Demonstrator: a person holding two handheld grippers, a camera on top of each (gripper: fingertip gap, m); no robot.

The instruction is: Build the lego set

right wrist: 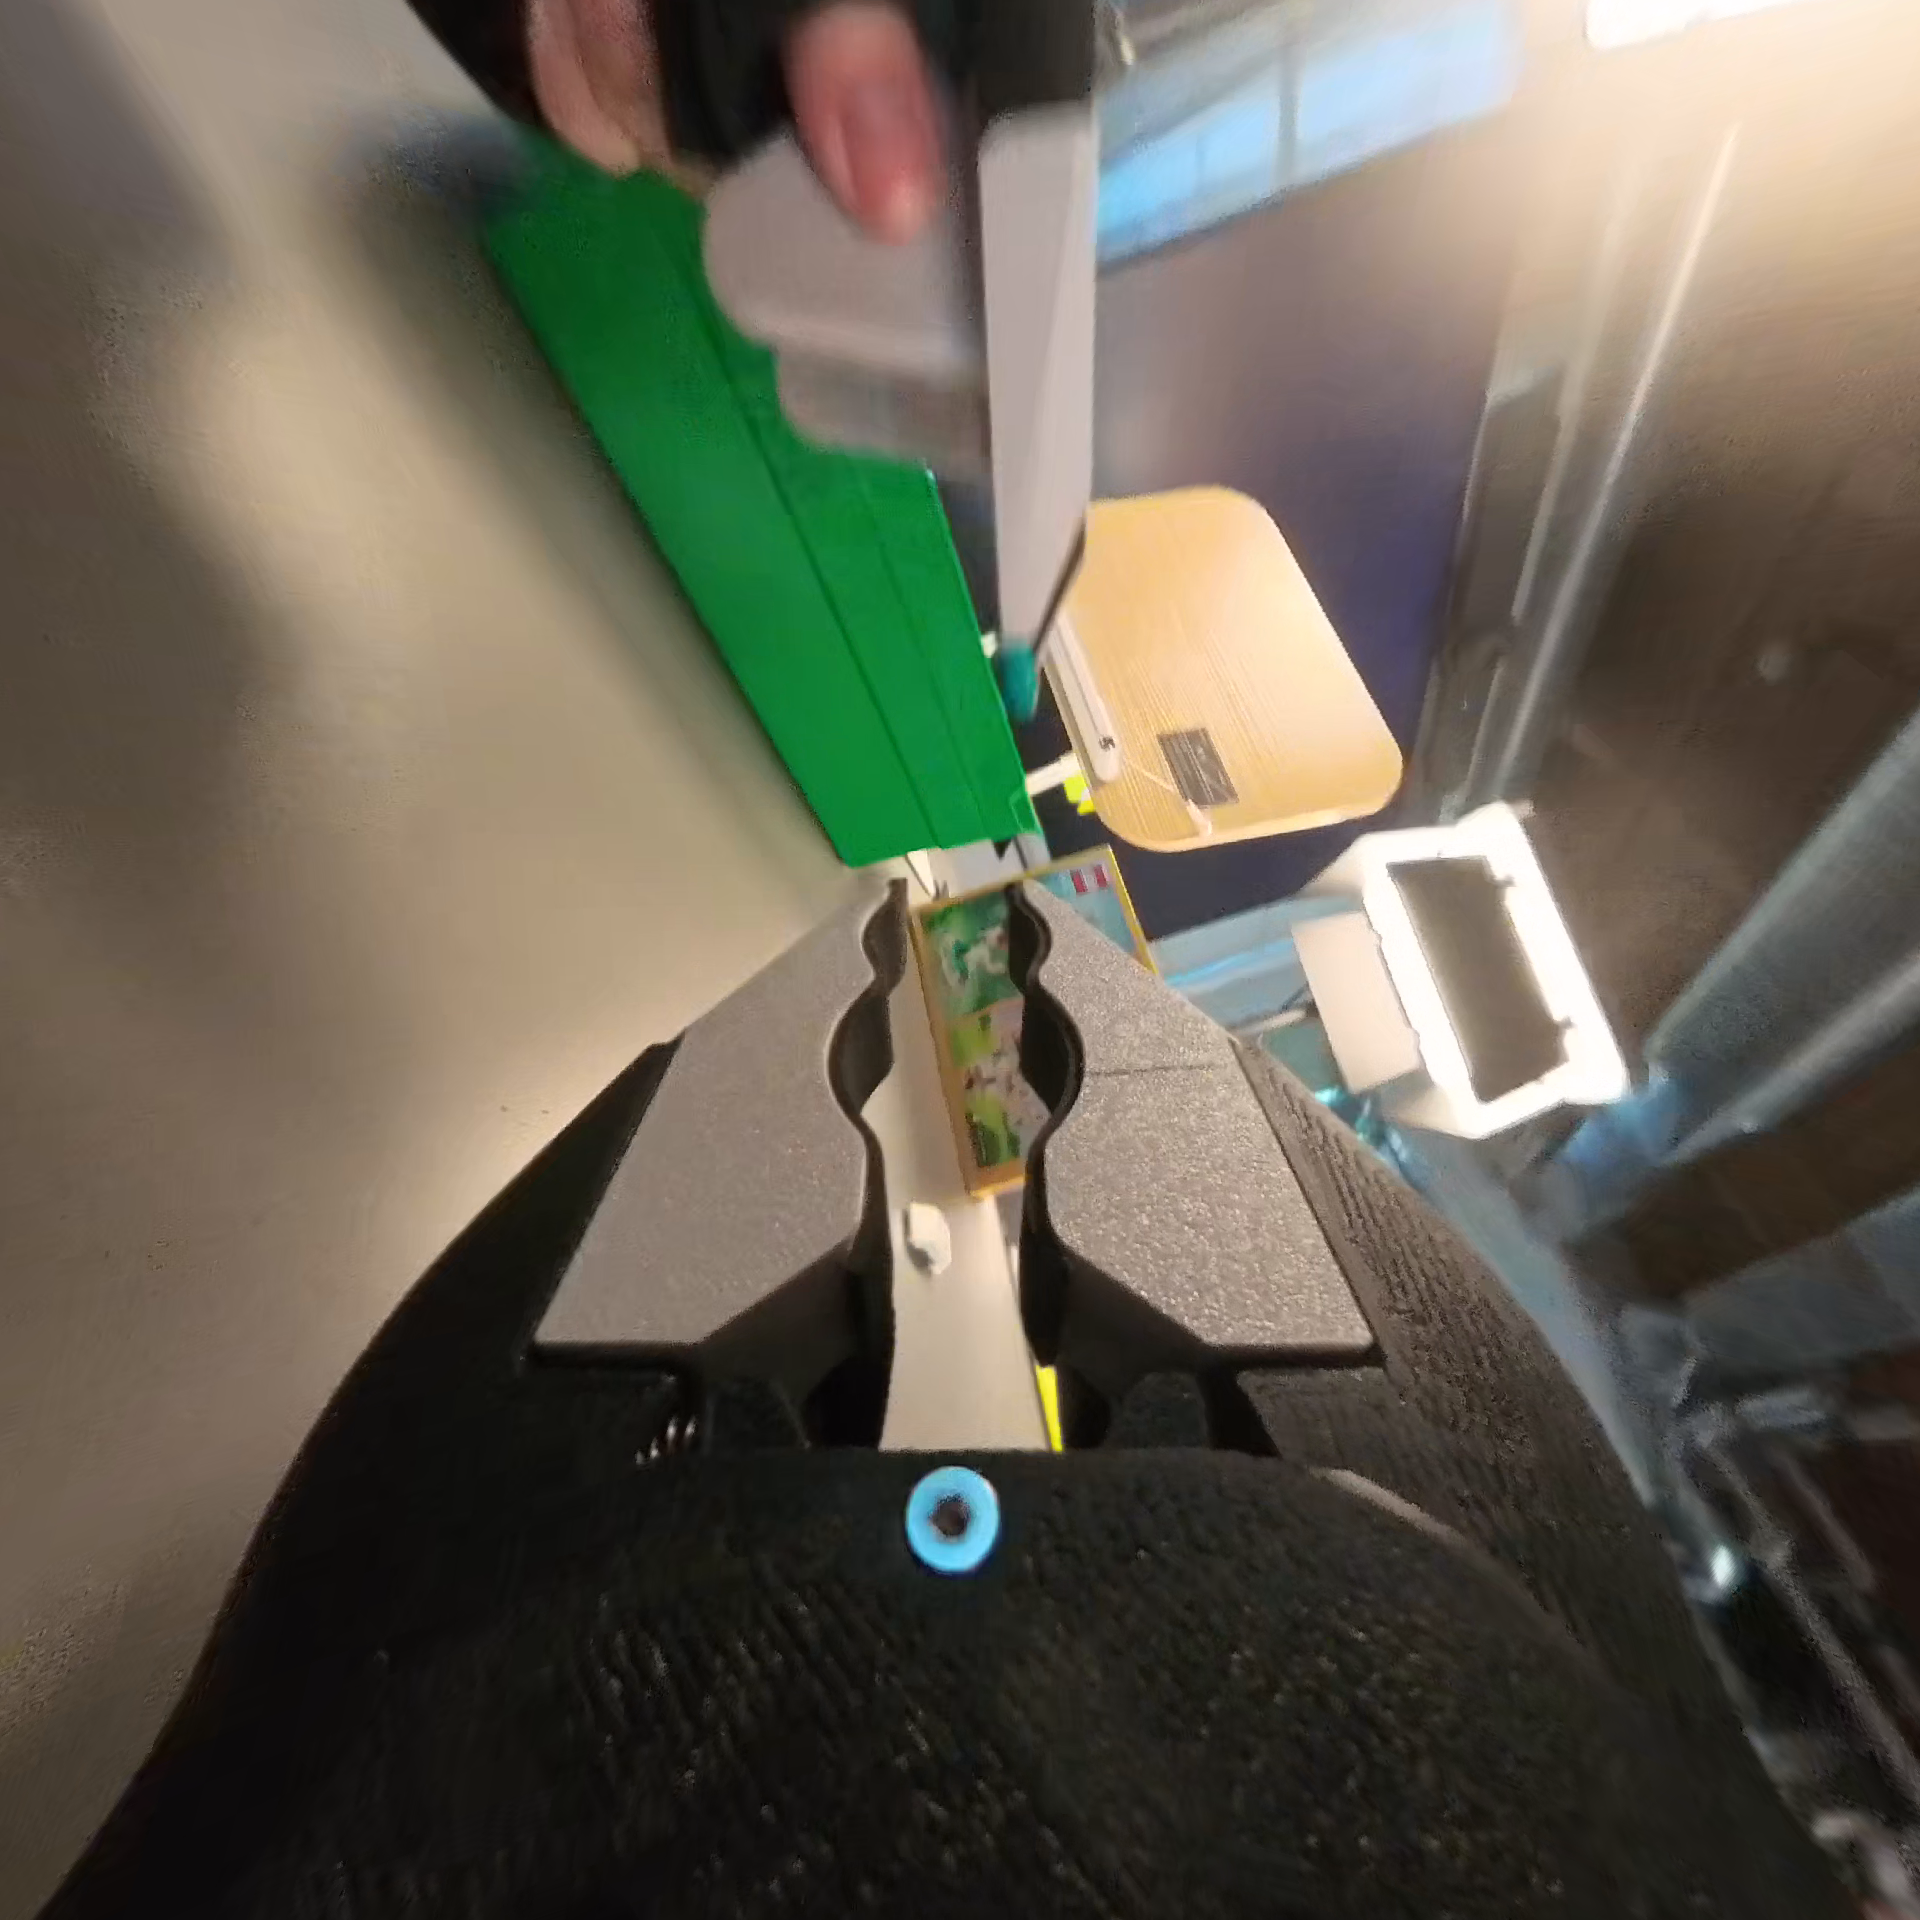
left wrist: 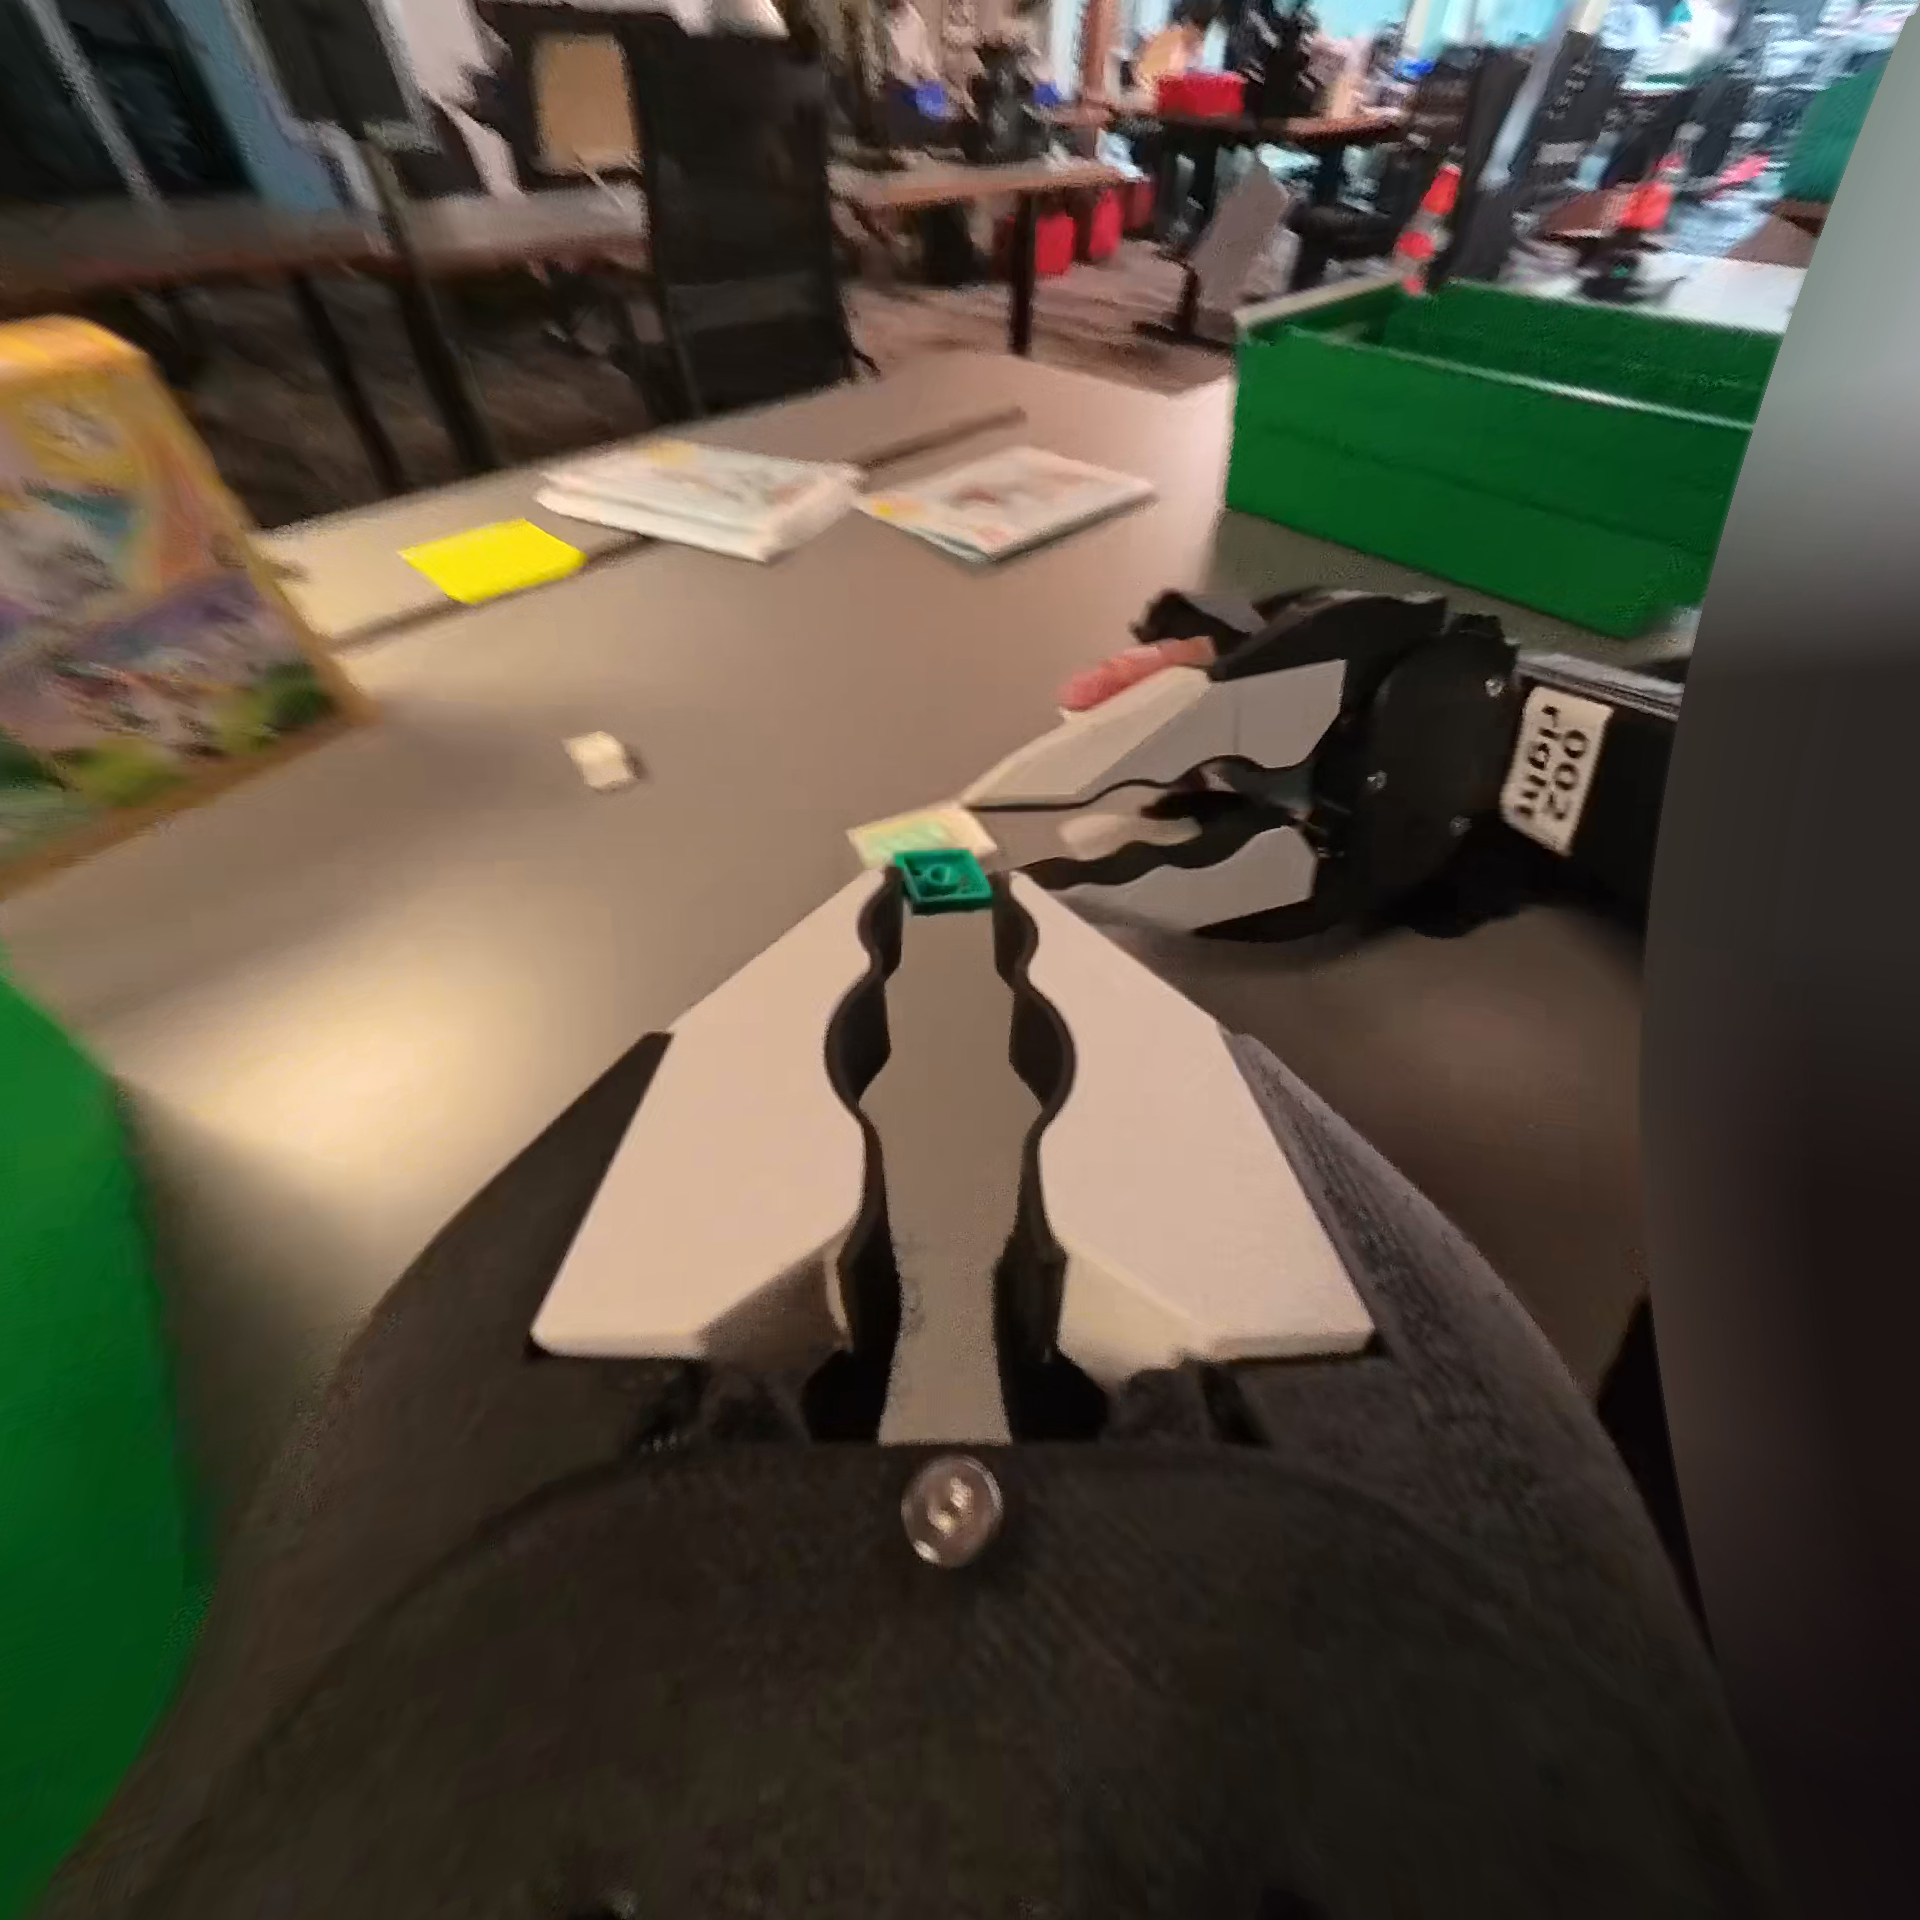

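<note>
My left gripper [left wrist: 943,883] is shut on a small dark green lego plate [left wrist: 941,881], held flat at its white fingertips just above the grey table [left wrist: 675,935]. Just behind it, a pale green plate [left wrist: 920,831] lies on the table. My right gripper [left wrist: 1013,836] lies rolled on its side at the right, its tips next to the pale plate. In the right wrist view its jaws [right wrist: 956,902] stand a little apart with nothing between them. The left gripper [right wrist: 1013,665] with the green plate [right wrist: 1016,677] shows ahead of it.
A lego box [left wrist: 135,623] stands at the left. A small white brick [left wrist: 601,758] lies mid-table. A yellow piece [left wrist: 494,559] and instruction booklets [left wrist: 707,499] lie farther back. A green bin [left wrist: 1486,468] stands at the back right. A hand [right wrist: 862,135] holds the left gripper. The gap from one gripper's tips to the other's is roughly 5 cm.
</note>
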